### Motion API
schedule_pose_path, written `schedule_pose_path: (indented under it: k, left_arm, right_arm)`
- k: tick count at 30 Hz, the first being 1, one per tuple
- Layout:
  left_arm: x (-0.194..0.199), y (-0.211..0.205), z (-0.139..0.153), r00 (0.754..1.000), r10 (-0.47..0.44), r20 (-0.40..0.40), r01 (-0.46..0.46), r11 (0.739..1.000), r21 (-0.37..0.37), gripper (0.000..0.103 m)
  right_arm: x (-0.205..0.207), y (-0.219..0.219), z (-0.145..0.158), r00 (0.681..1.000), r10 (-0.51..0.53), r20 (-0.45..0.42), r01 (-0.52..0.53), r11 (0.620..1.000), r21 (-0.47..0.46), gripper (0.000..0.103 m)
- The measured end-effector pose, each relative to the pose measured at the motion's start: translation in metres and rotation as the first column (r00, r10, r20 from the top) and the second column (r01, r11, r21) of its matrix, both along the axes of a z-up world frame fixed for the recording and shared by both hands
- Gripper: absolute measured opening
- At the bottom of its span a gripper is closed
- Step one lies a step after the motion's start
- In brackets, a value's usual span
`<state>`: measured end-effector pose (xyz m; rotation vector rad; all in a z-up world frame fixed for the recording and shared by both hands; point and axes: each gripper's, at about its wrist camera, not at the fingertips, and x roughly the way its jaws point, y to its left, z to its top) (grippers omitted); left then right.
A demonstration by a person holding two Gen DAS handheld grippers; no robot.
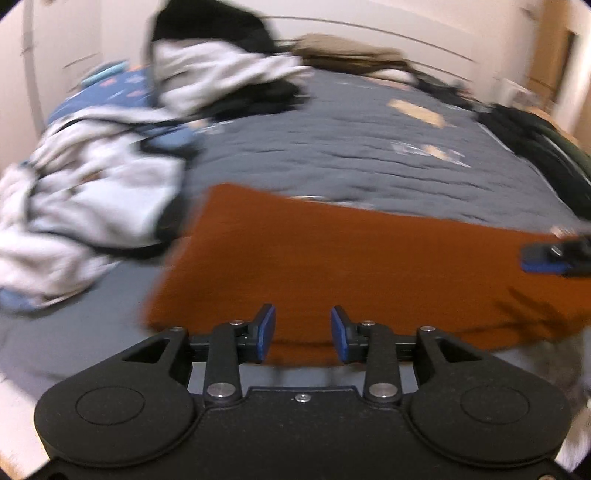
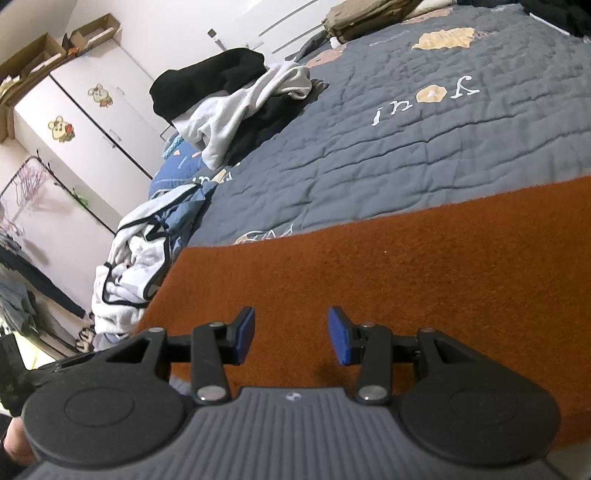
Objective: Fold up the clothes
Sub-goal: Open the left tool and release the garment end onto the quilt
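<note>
- Orange-brown cloth [image 1: 351, 269] is lying flat on a grey quilt [image 1: 351, 155] that is covering the bed.
- Its near edge is sitting close to the near side of the bed, and its far edge is running straight across the quilt.
- The left gripper [image 1: 303, 334] is hanging over the near edge of the cloth. Its blue pads [image 1: 266, 332] are standing apart, and nothing is between them. They are not pinching the cloth.
- The left view is looking blurry.
- The right gripper [image 2: 291, 334] is hanging over the same cloth, more to the right side. Its blue pads are also standing apart with nothing between them.
- In the left view, the tip of the right gripper is poking in at the right edge, low over the cloth. I cannot tell if it is touching the cloth.
- A white and blue heap of clothes [image 2: 136, 266] is lying just beside the left edge of the cloth.
- A black and white pile [image 2: 236, 107] is sitting farther back on the quilt.
- Folded tan clothes [image 2: 365, 18] are resting at the far end of the bed.
- White cupboards with animal stickers [image 2: 61, 127] are standing by the wall.
</note>
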<state>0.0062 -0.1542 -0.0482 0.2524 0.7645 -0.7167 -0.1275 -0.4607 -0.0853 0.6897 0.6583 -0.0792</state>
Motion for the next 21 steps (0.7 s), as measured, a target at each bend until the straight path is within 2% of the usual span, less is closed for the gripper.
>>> schedule_pose_path:
  k: [3,8,15,21]
  left_arm:
    - [-0.024,-0.036,-0.013,0.993,-0.111,0.047,0.109,0.993,0.038,0.034]
    - [-0.057,-0.075,-0.031,0.963,-0.247,0.108,0.24,0.968,0.069,0.034]
    - [-0.076,-0.095,-0.046,0.929,-0.332,0.164,0.313,0.941,0.131,0.035]
    - [-0.089,-0.113,-0.054,0.9,-0.39,0.196,0.355,0.915,0.192,0.037]
  right_arm:
    - [-0.007,-0.002,0.001,1.0,-0.014,-0.004,0.014,1.0,-0.008,0.043]
    - [-0.015,-0.003,0.002,1.0,0.004,-0.028,-0.006,0.998,-0.059,0.043]
    - [-0.026,0.002,0.0,0.993,0.09,-0.081,-0.103,0.98,-0.168,0.043]
    - [-0.035,0.009,0.002,0.982,0.156,-0.11,-0.18,0.951,-0.252,0.043]
